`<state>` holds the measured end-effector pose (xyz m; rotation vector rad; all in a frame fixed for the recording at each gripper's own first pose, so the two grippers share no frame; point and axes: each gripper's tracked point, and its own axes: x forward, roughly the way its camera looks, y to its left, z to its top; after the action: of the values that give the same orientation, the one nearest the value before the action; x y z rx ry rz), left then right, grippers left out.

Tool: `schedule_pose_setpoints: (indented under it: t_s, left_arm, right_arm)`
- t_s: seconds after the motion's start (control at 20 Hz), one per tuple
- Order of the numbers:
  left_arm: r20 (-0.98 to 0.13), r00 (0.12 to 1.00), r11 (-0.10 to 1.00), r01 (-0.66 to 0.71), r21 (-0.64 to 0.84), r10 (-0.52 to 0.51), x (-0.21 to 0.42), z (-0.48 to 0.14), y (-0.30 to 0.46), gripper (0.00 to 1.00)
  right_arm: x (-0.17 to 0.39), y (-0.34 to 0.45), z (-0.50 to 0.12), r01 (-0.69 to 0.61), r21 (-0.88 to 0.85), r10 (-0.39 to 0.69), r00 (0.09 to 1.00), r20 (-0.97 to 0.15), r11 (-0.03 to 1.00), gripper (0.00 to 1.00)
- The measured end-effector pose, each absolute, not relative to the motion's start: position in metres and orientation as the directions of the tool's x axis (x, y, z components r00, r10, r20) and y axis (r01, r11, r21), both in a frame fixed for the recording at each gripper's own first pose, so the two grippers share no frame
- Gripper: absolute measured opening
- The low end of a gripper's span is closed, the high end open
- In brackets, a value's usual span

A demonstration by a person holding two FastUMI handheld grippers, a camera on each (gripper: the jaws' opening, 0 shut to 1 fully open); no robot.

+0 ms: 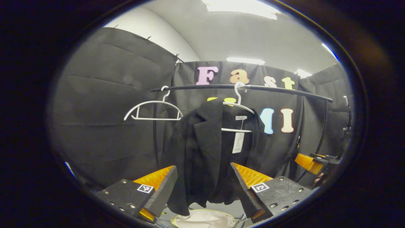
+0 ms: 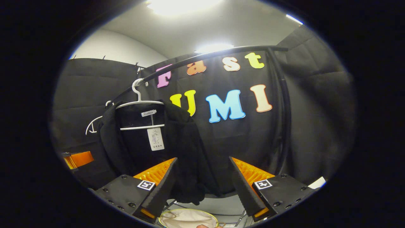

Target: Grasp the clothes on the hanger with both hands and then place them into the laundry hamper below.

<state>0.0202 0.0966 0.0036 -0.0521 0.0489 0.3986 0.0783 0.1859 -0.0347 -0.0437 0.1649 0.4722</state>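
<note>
In the left gripper view, the black jacket (image 1: 202, 152) is seen hung on a white hanger (image 1: 237, 107) beneath the rail (image 1: 284, 90), framed by the left gripper (image 1: 202, 186), fingers spread wide and empty. In the right gripper view, the jacket is seen left of the right gripper (image 2: 202, 186), likewise wide apart, above the laundry hamper (image 2: 186, 218). The cloth is judged soft and limp; the shoulders are best gripped.

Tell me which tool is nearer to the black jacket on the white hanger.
The left, though by little. The left tool points at the black jacket, whose hem hangs between its open fingers. The right tool faces the jacket's edge, its body lying left.
</note>
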Motion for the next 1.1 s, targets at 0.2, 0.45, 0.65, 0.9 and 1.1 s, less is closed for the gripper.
schedule_pose_setpoints:
  t_s: [0.2, 0.45, 0.65, 0.9, 1.1]
  left_arm:
    - [-0.046, 0.893, 0.893, -0.449, -0.021, 0.448, 0.040, 0.014, 0.098, 0.95]
    - [-0.009, 0.860, 0.859, -0.511, 0.028, 0.511, 0.066, 0.024, 0.094, 0.95]
    - [0.022, 0.842, 0.841, -0.539, 0.051, 0.539, 0.089, 0.030, 0.092, 0.95]
    - [0.020, 0.808, 0.806, -0.588, 0.072, 0.588, 0.103, 0.030, 0.101, 0.95]
    - [0.006, 0.789, 0.787, -0.613, 0.066, 0.614, 0.116, 0.028, 0.116, 0.95]
  right_arm:
    - [0.108, 0.224, -0.038, -0.549, 0.057, 0.550, 0.815, -0.185, 0.834, 0.98]
    - [0.140, 0.265, -0.041, -0.629, 0.120, 0.640, 0.750, -0.168, 0.768, 0.98]
    - [0.162, 0.285, -0.043, -0.649, 0.144, 0.665, 0.731, -0.154, 0.747, 0.98]
    - [0.178, 0.306, -0.047, -0.663, 0.153, 0.681, 0.715, -0.160, 0.732, 0.98]
    - [0.188, 0.318, -0.053, -0.673, 0.132, 0.686, 0.708, -0.168, 0.727, 0.98]
